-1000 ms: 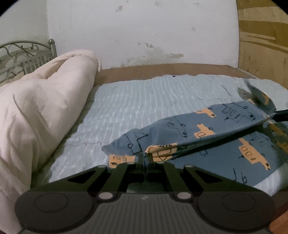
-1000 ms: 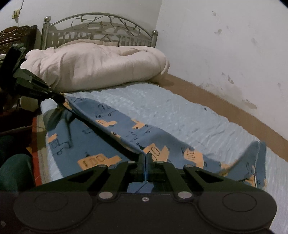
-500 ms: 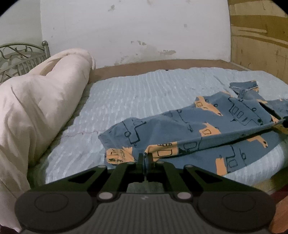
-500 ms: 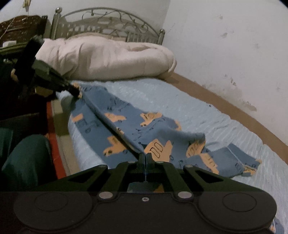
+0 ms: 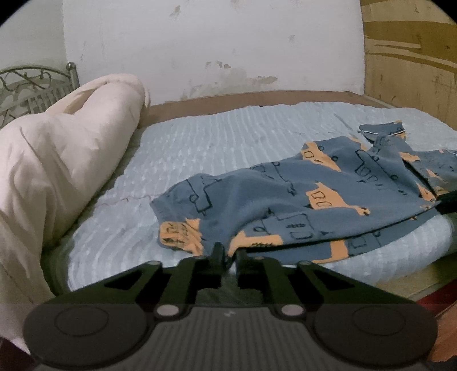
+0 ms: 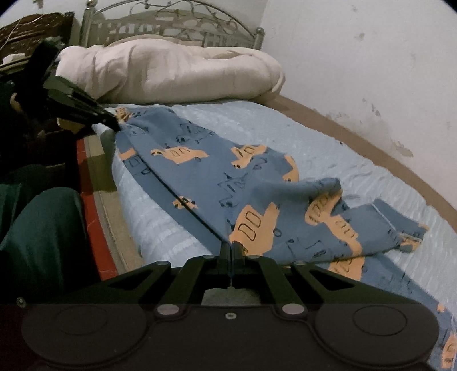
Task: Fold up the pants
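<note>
Blue pants [image 5: 285, 194] printed with orange vehicles lie folded lengthwise on the light blue bedsheet [image 5: 228, 137], along its near side. My left gripper [image 5: 230, 252] is opening: a narrow gap shows between its fingertips, and the pants' near edge lies in that gap. In the right wrist view the pants [image 6: 214, 171] run from my right gripper [image 6: 230, 249], shut on their edge, up to the left gripper [image 6: 114, 124] at the far corner. The right gripper [image 5: 448, 202] shows at the right edge of the left wrist view.
A rolled cream duvet [image 5: 57, 159] [image 6: 171, 74] lies along the metal headboard [image 6: 171, 22]. A stained white wall runs along the far side of the bed, and a wooden panel [image 5: 408, 57] stands at its foot. A person's dark green leg [image 6: 37, 237] is beside the bed.
The pants, stretched taut above the bed a second ago, have come down and now rest on the sheet. Both grippers sank with them. The left jaws have parted slightly.
</note>
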`<action>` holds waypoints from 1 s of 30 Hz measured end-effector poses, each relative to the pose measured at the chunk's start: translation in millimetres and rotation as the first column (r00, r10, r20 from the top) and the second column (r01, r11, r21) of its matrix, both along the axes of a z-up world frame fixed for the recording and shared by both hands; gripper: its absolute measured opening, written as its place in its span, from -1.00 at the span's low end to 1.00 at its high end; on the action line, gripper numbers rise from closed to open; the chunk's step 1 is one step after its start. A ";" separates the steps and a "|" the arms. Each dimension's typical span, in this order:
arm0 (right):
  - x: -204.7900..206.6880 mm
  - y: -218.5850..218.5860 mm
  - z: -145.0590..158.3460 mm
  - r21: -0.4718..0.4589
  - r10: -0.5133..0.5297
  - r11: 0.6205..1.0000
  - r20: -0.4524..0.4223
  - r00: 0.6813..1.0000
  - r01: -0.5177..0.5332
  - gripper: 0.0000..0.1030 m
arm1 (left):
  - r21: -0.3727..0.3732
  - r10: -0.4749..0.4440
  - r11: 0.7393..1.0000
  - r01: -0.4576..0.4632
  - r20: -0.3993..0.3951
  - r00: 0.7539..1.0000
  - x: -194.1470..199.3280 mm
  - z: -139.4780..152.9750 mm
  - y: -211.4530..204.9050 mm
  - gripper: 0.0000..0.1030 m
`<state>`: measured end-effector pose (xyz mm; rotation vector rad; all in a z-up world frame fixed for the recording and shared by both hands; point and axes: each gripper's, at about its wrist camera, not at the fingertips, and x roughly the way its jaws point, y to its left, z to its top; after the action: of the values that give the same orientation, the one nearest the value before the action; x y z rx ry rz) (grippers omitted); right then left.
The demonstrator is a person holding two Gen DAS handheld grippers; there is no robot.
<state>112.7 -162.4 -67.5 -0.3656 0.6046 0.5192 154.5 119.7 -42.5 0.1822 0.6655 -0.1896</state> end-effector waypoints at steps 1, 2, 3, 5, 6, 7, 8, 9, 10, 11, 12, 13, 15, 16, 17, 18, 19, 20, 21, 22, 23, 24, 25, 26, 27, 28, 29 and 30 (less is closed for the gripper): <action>-0.2 -0.1 -1.7 0.009 -0.013 1.000 -0.002 1.000 0.013 -0.91 | -0.017 -0.001 1.000 0.001 -0.007 1.000 -2.2 1.0 -1.9 -0.30; -0.7 -0.4 -2.5 0.018 -0.020 1.000 -0.004 1.000 0.020 -0.84 | -0.035 -0.001 0.999 0.000 -0.011 1.000 -4.6 2.3 -3.5 0.14; -1.4 -1.2 -3.1 0.026 -0.029 0.999 -0.003 1.000 0.029 -0.74 | -0.056 0.004 0.998 -0.005 -0.009 1.000 -7.4 4.0 -6.3 0.42; -2.6 -4.7 -4.1 0.052 -0.039 0.998 -0.012 0.999 0.040 -0.53 | -0.098 0.011 0.995 -0.011 0.006 1.000 -13.4 9.0 -14.7 0.55; -3.5 -7.2 -4.3 0.067 -0.046 0.997 -0.017 0.999 0.047 -0.27 | -0.121 0.004 0.993 -0.003 0.008 1.000 -15.0 11.7 -20.5 0.74; -4.3 -11.0 -4.2 0.088 -0.058 0.994 -0.024 0.998 0.060 -0.09 | -0.142 0.001 0.990 0.001 0.012 1.000 -16.2 14.1 -26.9 0.84; -5.2 -15.9 -3.6 0.110 -0.074 0.991 -0.030 0.997 0.077 0.36 | -0.163 0.001 0.987 0.002 0.022 1.000 -17.3 16.3 -33.4 0.99; -5.9 -20.3 -3.3 0.128 -0.092 0.987 -0.037 0.995 0.096 0.63 | -0.191 -0.004 0.982 0.010 0.034 0.999 -17.9 18.5 -41.2 0.99; -6.9 -26.0 -3.0 0.151 -0.109 0.982 -0.044 0.993 0.114 0.68 | -0.216 -0.019 0.976 0.026 0.036 0.999 -16.8 19.9 -49.7 0.99; -7.8 -33.6 -2.5 0.176 -0.130 0.975 -0.052 0.990 0.137 0.75 | -0.238 -0.036 0.970 0.043 0.032 0.999 -14.5 20.4 -57.8 0.99; -8.4 -40.5 -2.7 0.192 -0.152 0.968 -0.058 0.987 0.161 0.85 | -0.260 -0.056 0.964 0.061 0.028 0.998 -11.8 20.8 -66.7 0.99; -9.0 -47.9 -2.5 0.204 -0.181 0.960 -0.062 0.981 0.190 0.91 | -0.281 -0.077 0.956 0.082 0.029 0.997 -9.0 21.2 -77.6 0.99; -10.5 -62.4 -1.5 0.221 -0.241 0.943 -0.058 0.969 0.248 0.99 | -0.303 -0.122 0.944 0.130 0.045 0.992 -5.3 21.8 -98.7 0.99; -11.1 -71.2 -0.7 0.230 -0.276 0.932 -0.055 0.960 0.281 0.99 | -0.312 -0.146 0.937 0.157 0.056 0.988 -3.5 22.1 -109.2 0.99; -11.1 -79.4 -0.2 0.236 -0.306 0.921 -0.054 0.950 0.310 0.99 | -0.324 -0.177 0.927 0.189 0.068 0.982 -1.2 22.5 -121.1 0.99; -11.1 -88.5 0.6 0.241 -0.339 0.909 -0.053 0.939 0.341 0.99 | -0.335 -0.204 0.917 0.217 0.075 0.976 0.2 22.6 -131.7 0.99; -10.6 -98.2 1.5 0.248 -0.369 0.896 -0.050 0.928 0.369 0.99 | -0.346 -0.232 0.905 0.245 0.080 0.969 2.9 21.7 -143.7 0.99; -9.0 -108.2 2.7 0.255 -0.396 0.883 -0.050 0.917 0.395 0.99 | -0.356 -0.258 0.894 0.270 0.083 0.963 5.7 20.2 -155.2 0.99; -6.5 -117.5 3.5 0.261 -0.416 0.872 -0.052 0.908 0.414 0.99 | -0.367 -0.286 0.882 0.296 0.083 0.955 9.4 18.6 -167.1 0.99; -1.6 -127.0 4.9 0.267 -0.435 0.861 -0.057 0.899 0.433 0.99 | -0.377 -0.310 0.870 0.318 0.083 0.947 12.8 16.8 -178.4 0.99; 3.9 -136.0 6.7 0.270 -0.451 0.851 -0.062 0.890 0.450 0.99 | -0.387 -0.330 0.859 0.336 0.084 0.940 15.7 14.9 -188.4 0.99; 11.6 -145.5 9.4 0.272 -0.464 0.843 -0.070 0.883 0.465 0.99 | -0.397 -0.345 0.849 0.349 0.083 0.935 17.9 12.0 -196.4 0.99; 21.5 -153.8 13.1 0.273 -0.471 0.837 -0.082 0.878 0.474 0.99 | -0.405 -0.354 0.843 0.353 0.075 0.932 22.1 8.3 -205.5 0.98; 30.2 -160.4 15.8 0.276 -0.472 0.834 -0.092 0.877 0.477 0.99 | -0.409 -0.354 0.843 0.349 0.066 0.933 23.6 4.8 -213.5 0.95; 42.3 -166.8 19.9 0.279 -0.468 0.832 -0.108 0.877 0.479 0.99 | -0.412 -0.353 0.844 0.344 0.057 0.934 26.8 1.3 -220.3 0.89; 55.7 -171.4 23.9 0.278 -0.461 0.834 -0.125 0.879 0.477 0.99 | -0.414 -0.346 0.848 0.331 0.040 0.937 29.6 -2.2 -226.0 0.86; 66.7 -173.7 27.3 0.278 -0.453 0.836 -0.133 0.881 0.472 0.99 | -0.418 -0.337 0.852 0.315 0.022 0.941 32.6 -5.6 -231.2 0.79; 80.0 -174.3 31.8 0.278 -0.441 0.842 -0.139 0.887 0.462 0.99 | -0.427 -0.328 0.853 0.299 0.007 0.945 34.3 -7.9 -234.1 0.73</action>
<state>192.6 -336.8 -35.7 0.0950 0.6424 0.1605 188.8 -114.4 -50.3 -0.1389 0.6418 -0.6536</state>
